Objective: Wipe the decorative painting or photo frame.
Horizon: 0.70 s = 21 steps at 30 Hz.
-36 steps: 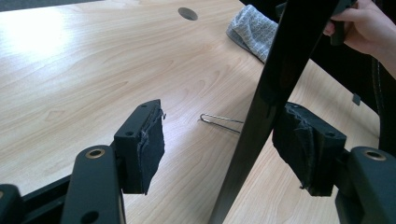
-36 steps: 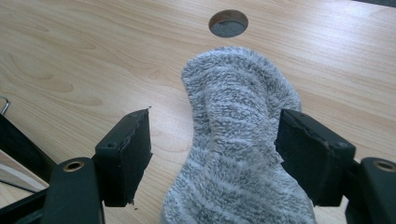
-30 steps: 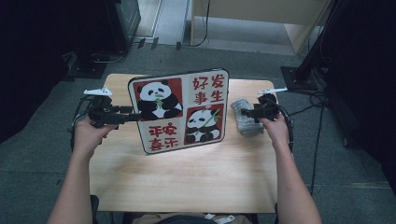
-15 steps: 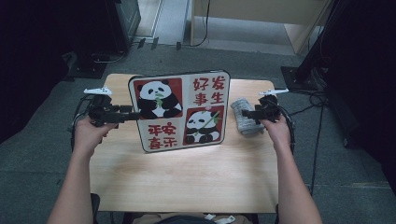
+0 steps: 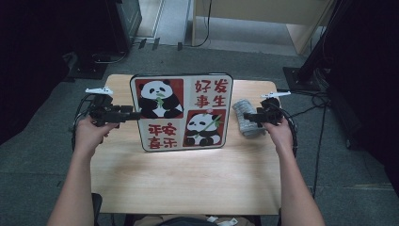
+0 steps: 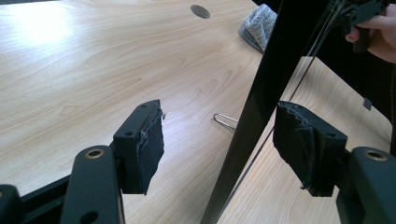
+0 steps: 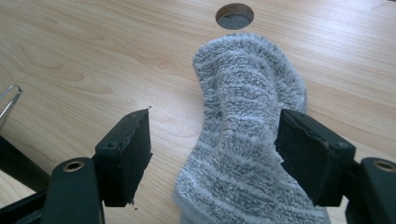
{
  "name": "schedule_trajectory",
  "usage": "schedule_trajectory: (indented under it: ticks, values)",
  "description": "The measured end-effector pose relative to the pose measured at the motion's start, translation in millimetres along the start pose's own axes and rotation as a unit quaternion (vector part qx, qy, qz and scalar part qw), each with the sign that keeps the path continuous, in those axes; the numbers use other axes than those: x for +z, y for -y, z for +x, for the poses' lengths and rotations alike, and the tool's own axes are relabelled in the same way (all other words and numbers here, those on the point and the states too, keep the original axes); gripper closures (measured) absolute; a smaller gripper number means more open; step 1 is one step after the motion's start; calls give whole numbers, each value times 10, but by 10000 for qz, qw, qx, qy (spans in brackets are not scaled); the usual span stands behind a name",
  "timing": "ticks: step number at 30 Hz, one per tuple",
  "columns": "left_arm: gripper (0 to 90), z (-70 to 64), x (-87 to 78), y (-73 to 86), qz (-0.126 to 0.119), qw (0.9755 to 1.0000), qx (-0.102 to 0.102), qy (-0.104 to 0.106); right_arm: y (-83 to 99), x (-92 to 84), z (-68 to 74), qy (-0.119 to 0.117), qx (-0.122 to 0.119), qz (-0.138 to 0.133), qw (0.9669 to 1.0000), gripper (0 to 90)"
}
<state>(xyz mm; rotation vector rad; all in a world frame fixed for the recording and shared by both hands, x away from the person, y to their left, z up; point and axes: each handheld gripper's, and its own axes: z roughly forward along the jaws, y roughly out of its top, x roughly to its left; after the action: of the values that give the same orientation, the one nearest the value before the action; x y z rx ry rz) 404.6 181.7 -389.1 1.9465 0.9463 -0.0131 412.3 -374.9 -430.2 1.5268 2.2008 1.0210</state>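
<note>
A panda picture board with red panels and Chinese characters stands upright on the wooden table. My left gripper is at the board's left edge and is open. In the left gripper view the board's black edge runs between the two pads of that gripper, apart from both. A grey fuzzy cloth lies right of the board. My right gripper hovers over it, open. In the right gripper view the cloth lies between the spread jaws of this gripper.
A thin wire stand leg rests on the table behind the board, and its loop also shows at the left of the right gripper view. A round cable hole lies beyond the cloth. The near half of the table is bare wood.
</note>
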Motion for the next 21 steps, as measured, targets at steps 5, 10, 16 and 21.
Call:
schedule_trajectory:
  ticks: [5,10,16,21]
  values:
    - [334,-7,-17,-1,9,10000,19,-87,12,8,16,-9,-24,13,10000,269]
    - [333,12,-36,4,1,10000,-15,-69,16,17,37,-45,-52,27,10000,269]
    - [343,8,-84,30,6,9998,49,-194,39,6,92,-82,-101,29,9999,269]
    - [344,7,-132,45,-34,9997,-28,-250,61,-7,130,-122,-144,29,9998,269]
